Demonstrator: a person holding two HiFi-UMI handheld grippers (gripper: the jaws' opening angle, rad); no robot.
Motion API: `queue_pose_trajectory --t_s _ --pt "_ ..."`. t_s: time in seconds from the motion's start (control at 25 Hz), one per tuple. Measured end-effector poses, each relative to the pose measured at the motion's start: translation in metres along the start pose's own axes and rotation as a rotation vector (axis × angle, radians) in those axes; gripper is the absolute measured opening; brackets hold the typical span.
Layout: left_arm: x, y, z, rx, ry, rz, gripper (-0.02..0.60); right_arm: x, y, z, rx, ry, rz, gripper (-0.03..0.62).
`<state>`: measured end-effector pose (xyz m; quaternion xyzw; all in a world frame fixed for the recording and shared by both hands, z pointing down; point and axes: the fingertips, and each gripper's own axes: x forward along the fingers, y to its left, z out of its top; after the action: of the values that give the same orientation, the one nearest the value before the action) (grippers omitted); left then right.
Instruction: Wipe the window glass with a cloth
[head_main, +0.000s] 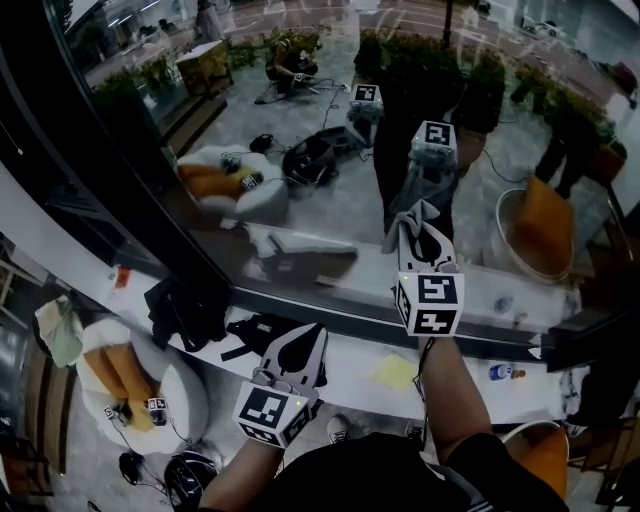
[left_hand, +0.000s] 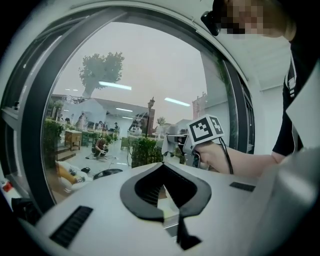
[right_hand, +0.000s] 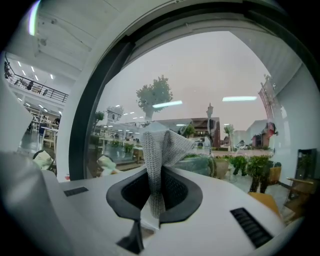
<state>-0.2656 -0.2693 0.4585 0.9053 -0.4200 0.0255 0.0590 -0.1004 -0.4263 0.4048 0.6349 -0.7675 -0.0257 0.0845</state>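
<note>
One waffle-knit cloth pinched in R tongs.

Counts:
- Grippers x2: left gripper, right gripper.
- Marker cubes x2, one per gripper: left cube, right cube. The glass mirrors both, so 2 more show as reflections.
- Cloth x1.
- Window x1.
- Ledge x1.
- On the ledge: yellow note x1, bottle x1, dark bags x2: big bag, small bag.
- Below the ledge: beanbags x2: near beanbag, far beanbag, the second only partly in view.
</note>
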Motion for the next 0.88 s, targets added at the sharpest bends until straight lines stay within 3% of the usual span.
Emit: queue_pose_trajectory --t_s 0.36,0.88 --pt "-0.003 0.000 0.005 -0.029 0.012 0.006 0.008 0.000 -0.003 -0.002 0.005 0.000 -0.014 0.051" --pt "-0.003 -0.002 0.000 0.003 -0.010 -0.028 0.008 -0.004 0.009 0.000 -0.004 0.015 0.023 0.051"
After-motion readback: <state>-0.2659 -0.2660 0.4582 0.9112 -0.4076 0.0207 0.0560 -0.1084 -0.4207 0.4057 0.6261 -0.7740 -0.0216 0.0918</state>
